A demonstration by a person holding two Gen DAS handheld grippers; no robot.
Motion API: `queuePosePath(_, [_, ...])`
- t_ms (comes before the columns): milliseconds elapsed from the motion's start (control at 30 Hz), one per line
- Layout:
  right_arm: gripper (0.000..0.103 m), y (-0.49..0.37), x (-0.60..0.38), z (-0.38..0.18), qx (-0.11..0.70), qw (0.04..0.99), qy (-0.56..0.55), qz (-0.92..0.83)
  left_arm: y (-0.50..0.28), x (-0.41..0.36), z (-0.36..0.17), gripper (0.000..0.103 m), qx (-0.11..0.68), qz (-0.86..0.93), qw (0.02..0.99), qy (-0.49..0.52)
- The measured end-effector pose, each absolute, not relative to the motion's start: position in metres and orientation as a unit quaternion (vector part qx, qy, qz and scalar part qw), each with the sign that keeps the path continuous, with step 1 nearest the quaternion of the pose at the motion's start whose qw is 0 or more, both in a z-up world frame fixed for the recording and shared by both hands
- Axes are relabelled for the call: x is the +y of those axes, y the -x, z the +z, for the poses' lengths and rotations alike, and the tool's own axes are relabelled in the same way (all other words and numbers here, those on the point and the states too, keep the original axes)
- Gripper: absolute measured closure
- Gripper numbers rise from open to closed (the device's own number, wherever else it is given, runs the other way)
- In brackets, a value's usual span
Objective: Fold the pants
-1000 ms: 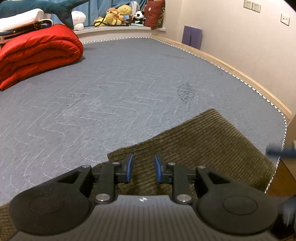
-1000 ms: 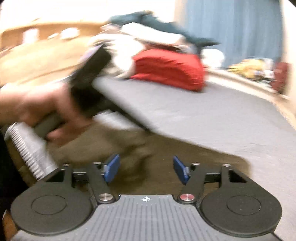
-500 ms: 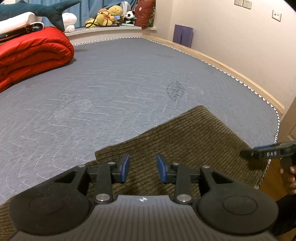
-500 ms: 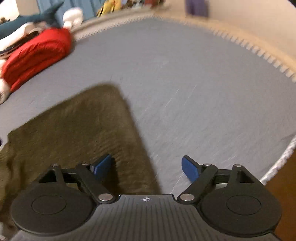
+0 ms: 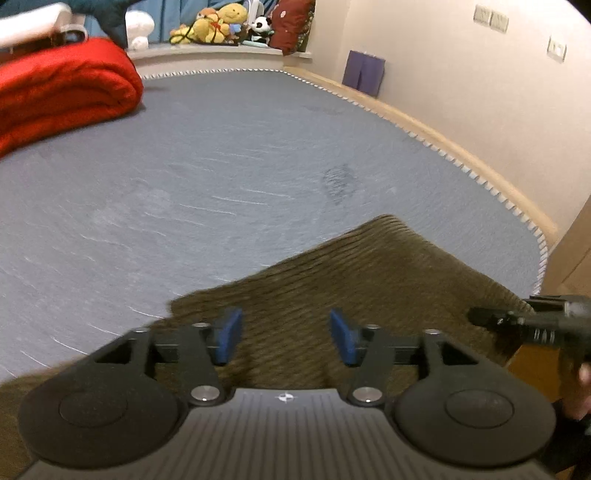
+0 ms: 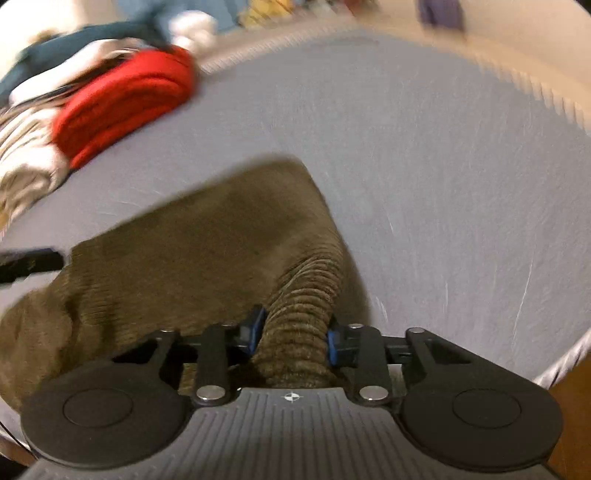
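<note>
Olive-brown corduroy pants [image 5: 369,280] lie on the grey-blue mattress near its near right corner. My left gripper [image 5: 286,341] is open just above the cloth, with nothing between its blue pads. In the right wrist view the pants [image 6: 192,258] spread to the left and ahead. My right gripper [image 6: 293,334] is shut on a bunched ridge of the pants' right edge, which is lifted off the mattress. The right gripper also shows at the right edge of the left wrist view [image 5: 517,321].
A folded red quilt [image 5: 62,92] lies at the far left of the mattress [image 5: 221,184]. Stuffed toys [image 5: 218,22] sit on the ledge behind. A wooden bed rim [image 5: 461,158] and wall run along the right. Striped bedding [image 6: 22,158] lies at the left.
My left gripper has opened wider above the pants. My right gripper has closed on the pants' right edge and bunched it up.
</note>
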State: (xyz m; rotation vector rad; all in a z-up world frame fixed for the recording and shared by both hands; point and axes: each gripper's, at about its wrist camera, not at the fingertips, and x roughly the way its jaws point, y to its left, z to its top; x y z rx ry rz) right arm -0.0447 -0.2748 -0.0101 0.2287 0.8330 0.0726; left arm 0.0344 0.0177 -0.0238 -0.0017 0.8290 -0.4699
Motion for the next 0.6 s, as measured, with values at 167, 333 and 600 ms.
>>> queuePosePath(167, [0.074, 0.089, -0.19, 0.036, 0.266, 0.954, 0.063, 0.126, -0.031, 0.022, -0.004, 0.016, 0.393, -0.286, 0.869, 0.097])
queuePosePath(333, [0.074, 0.132, -0.115, 0.043, 0.193, 0.937, 0.217, 0.196, -0.028, 0.027, 0.01, 0.015, 0.397, -0.34, 0.837, 0.161])
queuePosePath(600, [0.075, 0.153, -0.052, 0.038, 0.148, 0.908, 0.313, 0.237, -0.021, 0.03, 0.003, 0.047, 0.41, -0.276, 0.866, 0.078])
